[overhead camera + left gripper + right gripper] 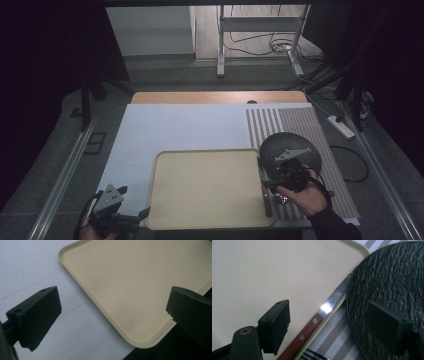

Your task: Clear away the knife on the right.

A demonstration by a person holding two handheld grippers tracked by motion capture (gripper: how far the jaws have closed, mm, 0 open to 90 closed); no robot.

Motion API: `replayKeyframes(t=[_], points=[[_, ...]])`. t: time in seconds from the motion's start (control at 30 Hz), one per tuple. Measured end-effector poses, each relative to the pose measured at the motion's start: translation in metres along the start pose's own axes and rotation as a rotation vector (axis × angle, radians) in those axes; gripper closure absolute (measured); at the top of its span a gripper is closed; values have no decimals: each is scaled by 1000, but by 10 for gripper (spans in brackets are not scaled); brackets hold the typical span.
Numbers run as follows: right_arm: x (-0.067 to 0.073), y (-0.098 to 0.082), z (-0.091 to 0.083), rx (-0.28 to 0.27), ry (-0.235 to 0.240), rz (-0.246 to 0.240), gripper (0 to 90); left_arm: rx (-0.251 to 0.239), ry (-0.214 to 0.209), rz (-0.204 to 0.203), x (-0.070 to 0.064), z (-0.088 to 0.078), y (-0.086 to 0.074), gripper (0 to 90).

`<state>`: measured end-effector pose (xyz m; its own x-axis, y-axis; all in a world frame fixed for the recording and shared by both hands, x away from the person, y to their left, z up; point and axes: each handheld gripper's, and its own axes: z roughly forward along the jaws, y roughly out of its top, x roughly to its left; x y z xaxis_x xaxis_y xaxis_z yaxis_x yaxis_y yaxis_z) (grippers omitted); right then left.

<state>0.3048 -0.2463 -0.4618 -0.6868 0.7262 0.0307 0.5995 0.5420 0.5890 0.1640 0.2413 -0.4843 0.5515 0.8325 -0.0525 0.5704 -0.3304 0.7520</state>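
Knife (322, 315), wooden handle, is lying along the tray's (200, 180) rt rim, beside the dark plate (280, 145). Rt gripper (337, 322) is hovering just above it, jaws spread, holding nothing. Lt gripper (112, 312) is sitting spread over tray's near-lt corner on the worktop (165, 130).

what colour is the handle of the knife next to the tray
Reddish-brown wood with silver rivets; the knife handle shows best in the right gripper view.

We see a smooth, matt cream tray (274, 267), a rough-textured black plate (392, 280), and a knife (322, 315) with shiny metal blade and wooden handle.
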Motion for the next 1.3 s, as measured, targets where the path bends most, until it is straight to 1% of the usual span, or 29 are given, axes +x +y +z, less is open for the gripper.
replayKeyframes(t=[0.3,0.37,0.6,0.7,1.3], points=[[-6,-14,-14,-15,-23,22,156,-4,-1,-7,0,0,0,0],[-8,-18,-17,-17,-25,25,136,-4,-2,-8,0,0,0,0],[-14,-32,-29,-39,-41,58,120,-4,-2,-8,0,0,0,0],[-17,-37,-32,-41,-50,63,111,-4,-1,-9,0,0,0,0],[-27,-68,-55,-91,-103,120,112,-6,-3,-13,1,-1,-1,0]])
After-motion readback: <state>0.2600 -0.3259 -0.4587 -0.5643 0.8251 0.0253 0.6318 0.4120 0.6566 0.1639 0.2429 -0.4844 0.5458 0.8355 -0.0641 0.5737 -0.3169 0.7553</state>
